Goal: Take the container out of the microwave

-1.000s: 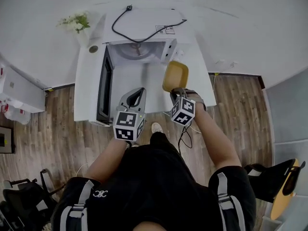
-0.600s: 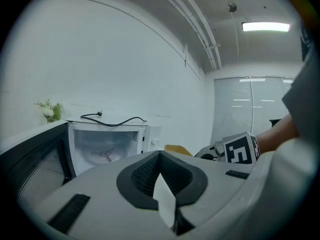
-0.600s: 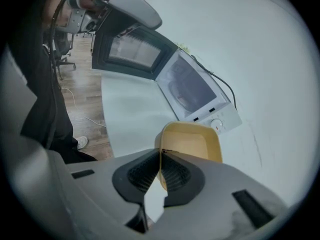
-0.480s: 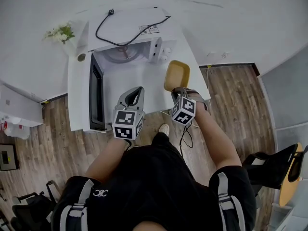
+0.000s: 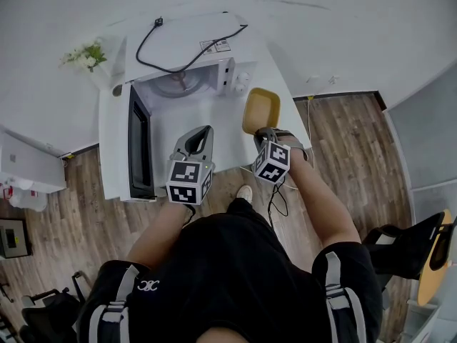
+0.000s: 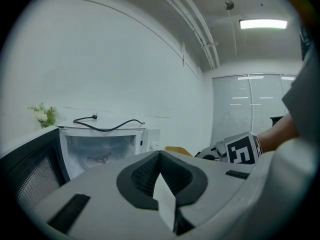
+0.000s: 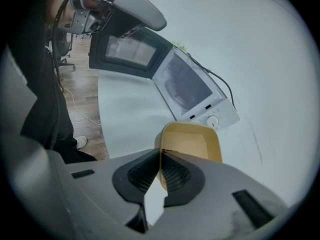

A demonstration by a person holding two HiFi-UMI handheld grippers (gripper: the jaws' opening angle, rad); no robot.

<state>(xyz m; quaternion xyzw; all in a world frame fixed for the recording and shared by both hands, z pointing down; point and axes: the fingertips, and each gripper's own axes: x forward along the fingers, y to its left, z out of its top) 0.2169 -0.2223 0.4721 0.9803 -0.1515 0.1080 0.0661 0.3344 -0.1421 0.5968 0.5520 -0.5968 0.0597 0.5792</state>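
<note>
Over the white surface (image 5: 214,113) mid-frame, lower the container (image 7: 192,141) level, right gripper (image 7: 161,154) jaws pinching its rim; leave left gripper (image 6: 160,156) jaws pressed together, empty.

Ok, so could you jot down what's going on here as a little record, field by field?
Microwave: on the white table, door swung wide open, no container inside
Container: yellow, outside the microwave, over the table near the control knobs
Right gripper: shut on the container's near rim
Left gripper: shut, nothing between its jaws
Cable: black, lying loose on the microwave's top
Flowers: small bunch left of the microwave
</note>
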